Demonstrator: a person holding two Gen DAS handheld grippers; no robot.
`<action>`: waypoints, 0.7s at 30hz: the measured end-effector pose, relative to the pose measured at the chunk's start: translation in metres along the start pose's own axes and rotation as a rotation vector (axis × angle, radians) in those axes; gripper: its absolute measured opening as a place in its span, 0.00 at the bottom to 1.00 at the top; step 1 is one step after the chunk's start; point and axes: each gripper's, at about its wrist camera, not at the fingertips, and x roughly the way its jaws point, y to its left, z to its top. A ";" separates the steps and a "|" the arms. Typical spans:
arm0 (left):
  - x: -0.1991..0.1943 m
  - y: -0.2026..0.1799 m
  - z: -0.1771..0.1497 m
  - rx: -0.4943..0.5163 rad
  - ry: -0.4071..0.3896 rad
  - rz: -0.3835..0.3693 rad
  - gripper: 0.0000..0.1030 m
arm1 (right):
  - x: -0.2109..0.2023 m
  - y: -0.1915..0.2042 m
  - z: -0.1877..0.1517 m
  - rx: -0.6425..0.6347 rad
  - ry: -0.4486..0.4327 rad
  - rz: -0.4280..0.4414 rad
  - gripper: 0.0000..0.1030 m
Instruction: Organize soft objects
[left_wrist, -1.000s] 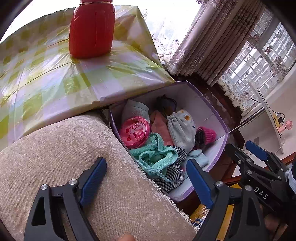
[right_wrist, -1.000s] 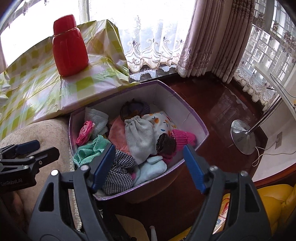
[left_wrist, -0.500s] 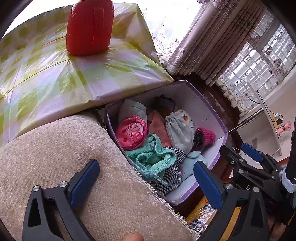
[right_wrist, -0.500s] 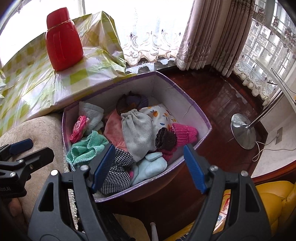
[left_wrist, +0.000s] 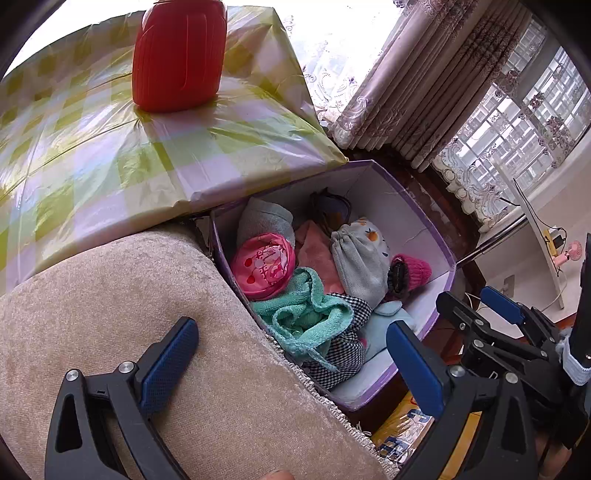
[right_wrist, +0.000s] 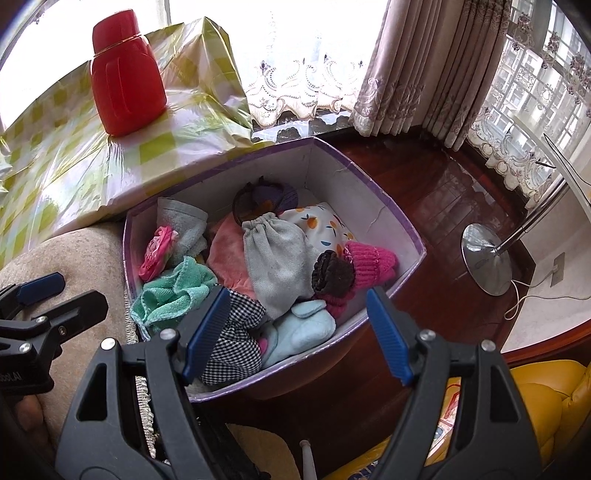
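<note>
While both claws hang released and empty, the right gripper (right_wrist: 295, 325) sits above the near rim of the purple box (right_wrist: 384, 201), likely lining up on the checked cloth (right_wrist: 236, 339) and pale blue mitten (right_wrist: 306, 328) heaped there. Farther left, the left gripper (left_wrist: 291, 354) hovers over the beige cushion (left_wrist: 122, 280), clear of the box. Soft items crowd the box's left and near side; bare floor remains by its far right wall.
</note>
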 end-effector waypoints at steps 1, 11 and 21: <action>0.000 0.000 0.000 0.000 0.000 0.000 1.00 | 0.000 0.000 0.000 -0.001 0.001 0.000 0.76; 0.000 0.000 0.000 0.000 0.000 0.000 1.00 | 0.000 0.000 0.000 0.000 0.004 0.001 0.77; 0.000 0.000 0.000 0.001 0.000 0.000 1.00 | 0.001 0.000 -0.001 -0.003 0.007 0.002 0.77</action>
